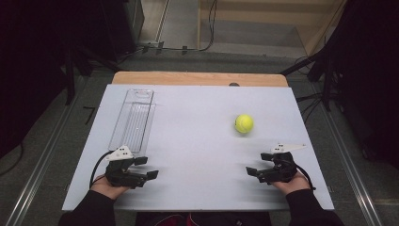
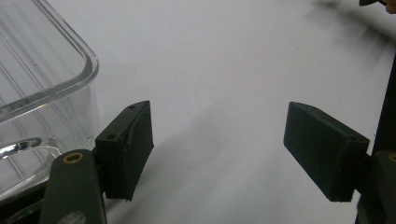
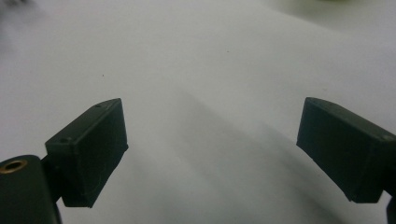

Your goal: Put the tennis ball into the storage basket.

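Grippers rest low on the white board (image 1: 197,141), one in each hand, at the near edge. In the high view the left gripper (image 1: 147,168) sits at about seven o'clock of the board and the right gripper (image 1: 258,165) at about five o'clock, their jaws turned toward each other and well apart. Both stand spread wide with nothing between the pads.

A yellow-green tennis ball (image 1: 244,124) lies loose on the board at roughly eleven o'clock from the right gripper, clear of it and touching neither jaw. A clear plastic tray (image 1: 133,123) lies lengthwise at about twelve o'clock from the left gripper, its near end just beside that gripper.

The left gripper view brings up what the high view leaves small: the tray's rounded corner (image 2: 70,77) at ten o'clock, just beside the left-hand jaw, ribbed base visible through the wall, and bare board between the spread left gripper (image 2: 217,151) pads. The right gripper view gives bare board between the open right gripper (image 3: 212,151) pads, and a faint yellowish blur at the top edge near one o'clock that is too unclear to name.
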